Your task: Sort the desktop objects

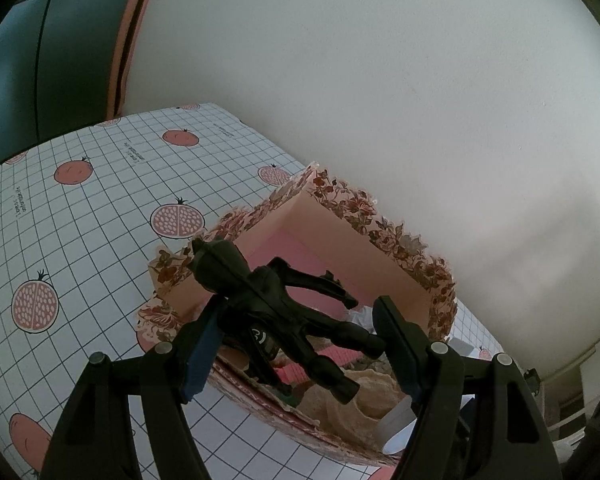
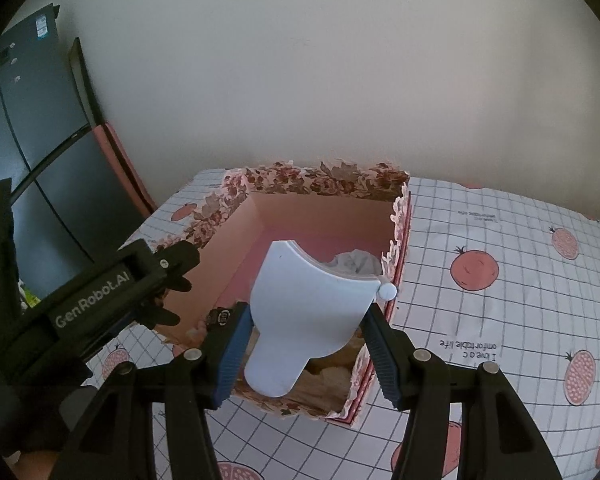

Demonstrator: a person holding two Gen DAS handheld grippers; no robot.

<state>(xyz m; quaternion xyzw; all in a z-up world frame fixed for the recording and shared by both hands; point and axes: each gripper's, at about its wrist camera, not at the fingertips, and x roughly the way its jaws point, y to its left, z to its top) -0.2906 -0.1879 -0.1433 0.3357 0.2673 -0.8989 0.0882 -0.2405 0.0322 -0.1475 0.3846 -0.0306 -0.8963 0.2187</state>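
A black toy figure (image 1: 268, 300) lies slanted between the pads of my left gripper (image 1: 300, 348), which is shut on it. It hangs over the near-left part of an open pink box with a floral rim (image 1: 364, 220). In the right wrist view my right gripper (image 2: 308, 320) is shut on a white fan-shaped plastic piece (image 2: 308, 300) with a short handle and a small ball at one corner. This piece is held above the same box (image 2: 320, 208). The left gripper's housing (image 2: 92, 300) shows at the box's left side.
The box holds tan crumpled material (image 1: 364, 396), a pink item (image 1: 296, 368) and a pale crumpled wad (image 2: 352, 262). It stands against the wall on a grid tablecloth printed with pomegranates (image 2: 500, 320). A dark cabinet (image 2: 40, 152) stands past the table's left edge.
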